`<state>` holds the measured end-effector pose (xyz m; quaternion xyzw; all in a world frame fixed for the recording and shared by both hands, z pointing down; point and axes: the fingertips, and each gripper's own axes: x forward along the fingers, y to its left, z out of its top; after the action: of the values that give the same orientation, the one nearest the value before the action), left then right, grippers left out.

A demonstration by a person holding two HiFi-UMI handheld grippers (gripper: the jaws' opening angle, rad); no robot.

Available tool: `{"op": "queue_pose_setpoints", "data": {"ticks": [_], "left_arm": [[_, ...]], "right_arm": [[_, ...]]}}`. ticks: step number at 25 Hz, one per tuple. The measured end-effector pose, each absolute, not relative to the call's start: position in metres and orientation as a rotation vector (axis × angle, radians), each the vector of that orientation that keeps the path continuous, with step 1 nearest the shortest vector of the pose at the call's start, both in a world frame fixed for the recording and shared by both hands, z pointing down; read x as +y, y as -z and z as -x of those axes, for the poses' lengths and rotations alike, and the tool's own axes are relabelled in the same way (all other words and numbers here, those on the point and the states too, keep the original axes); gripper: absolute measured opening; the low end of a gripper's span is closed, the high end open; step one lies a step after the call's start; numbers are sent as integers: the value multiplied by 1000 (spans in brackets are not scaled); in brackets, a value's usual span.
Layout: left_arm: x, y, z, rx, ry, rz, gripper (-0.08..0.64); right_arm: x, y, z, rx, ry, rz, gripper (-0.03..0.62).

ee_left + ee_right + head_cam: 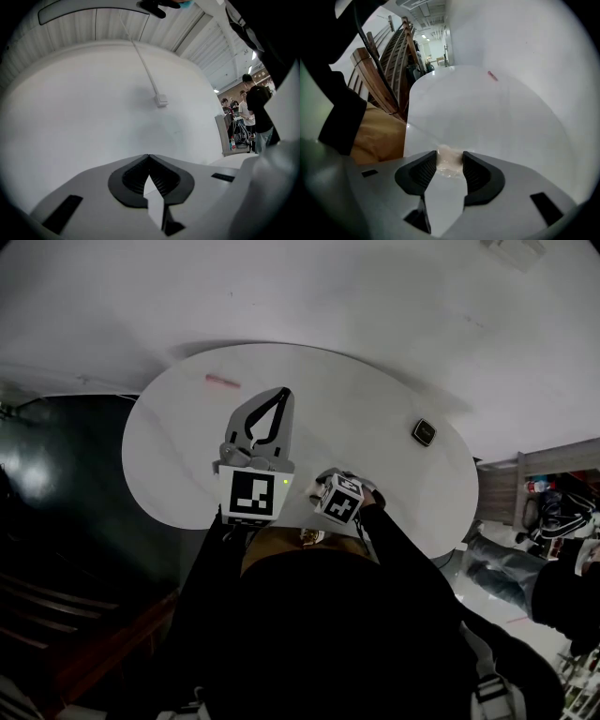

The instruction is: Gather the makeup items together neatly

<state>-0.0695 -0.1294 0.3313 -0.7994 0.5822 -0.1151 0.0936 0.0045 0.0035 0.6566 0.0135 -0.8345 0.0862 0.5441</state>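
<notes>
On the round white table a small pink stick lies at the far left, and it shows in the right gripper view as a pink stick. A dark square compact rests at the right. My left gripper hovers over the table's middle, shut and empty, its tips meeting in the left gripper view. My right gripper is at the near edge. In its own view the right gripper is open, with a pale translucent item lying on the table between the jaws.
Brown wooden chairs stand off the table's edge. A person sits to the right beside a shelf. A white wall with a cable box fills the left gripper view.
</notes>
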Motion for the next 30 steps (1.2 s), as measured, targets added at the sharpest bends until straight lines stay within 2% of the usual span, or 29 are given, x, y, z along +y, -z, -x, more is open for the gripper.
{"op": "queue_pose_setpoints", "data": {"ticks": [2,6,23,30], "left_arm": [[-130,-331,72,1728,342,2369,15],[-132,-333,75,1729,367,2366,15],[-139,-347,84,1751,359,2395,15],[-145,-351,90,1766,361,2396,15]], "right_arm": [[3,-654,-3,-1983,-196,-14,170],[0,-648,-4,-1994,-174,-26,154],[-118,-550,0,-2112,110,-312,161],[-130,-549,14,-2104,154,-288,164]]}}
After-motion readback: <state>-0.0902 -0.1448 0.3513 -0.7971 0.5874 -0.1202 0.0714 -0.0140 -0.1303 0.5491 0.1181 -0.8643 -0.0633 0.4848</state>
